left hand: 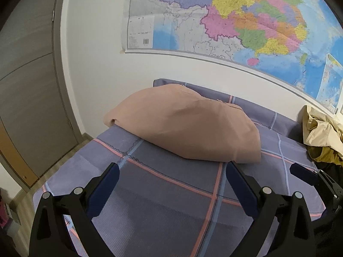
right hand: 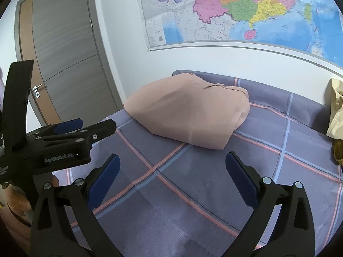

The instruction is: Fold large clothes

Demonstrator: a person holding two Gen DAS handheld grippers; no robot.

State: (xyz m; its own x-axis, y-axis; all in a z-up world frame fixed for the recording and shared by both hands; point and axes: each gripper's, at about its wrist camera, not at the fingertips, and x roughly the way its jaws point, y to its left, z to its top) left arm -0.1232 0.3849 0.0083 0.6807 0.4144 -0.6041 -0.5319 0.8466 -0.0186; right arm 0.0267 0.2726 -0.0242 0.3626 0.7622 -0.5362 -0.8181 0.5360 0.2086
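Observation:
A pink garment (left hand: 184, 126) lies folded into a compact bundle on the purple checked bed sheet (left hand: 163, 192), toward the far left part of the bed; the right wrist view has the same garment (right hand: 190, 113) ahead. My left gripper (left hand: 171, 169) hovers open just in front of its near edge, holding nothing. My right gripper (right hand: 172, 160) is open too, a short way back from the bundle. The left gripper (right hand: 92, 128) appears from the side at the left of the right wrist view, and a right fingertip (left hand: 300, 172) shows at the right of the left wrist view.
A heap of beige and olive clothes (left hand: 321, 132) sits at the bed's right side (right hand: 336, 111). A large map (left hand: 235, 21) hangs on the white wall behind. A grey door (right hand: 64, 53) stands at the left, with wooden floor (left hand: 53, 162) beside the bed.

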